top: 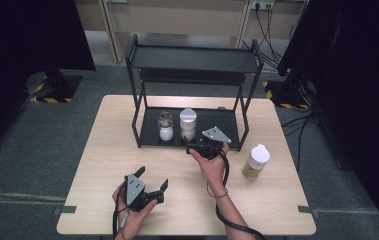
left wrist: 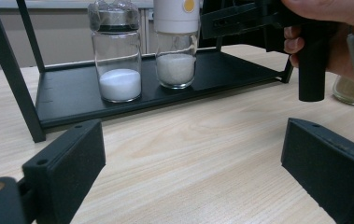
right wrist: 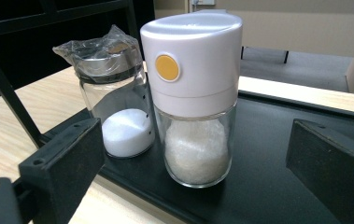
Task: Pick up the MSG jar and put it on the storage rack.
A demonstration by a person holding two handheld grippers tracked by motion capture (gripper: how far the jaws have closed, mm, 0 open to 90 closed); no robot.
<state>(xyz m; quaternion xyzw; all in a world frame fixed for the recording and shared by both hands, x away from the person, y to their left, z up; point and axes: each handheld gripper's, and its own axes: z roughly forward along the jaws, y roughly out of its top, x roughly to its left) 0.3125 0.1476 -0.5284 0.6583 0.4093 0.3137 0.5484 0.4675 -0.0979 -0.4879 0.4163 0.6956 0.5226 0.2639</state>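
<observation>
the right claw (top: 193,148), spread wide, partly hides the white-capped jar (right wrist: 194,93) from above. two jars on the rack (top: 227,131), a third bottle (top: 255,161) right; left claw (top: 153,180) released.

White-capped jar (left wrist: 176,44) top cut by frame edge; beige bottle (left wrist: 352,91) mostly behind hand (left wrist: 338,28).

Matt black shelf (right wrist: 277,186), pale wood table (top: 187,170)

A lab: black curtains (top: 27,35), hazard-taped stands (top: 52,90), trailing cables (top: 269,30).
</observation>
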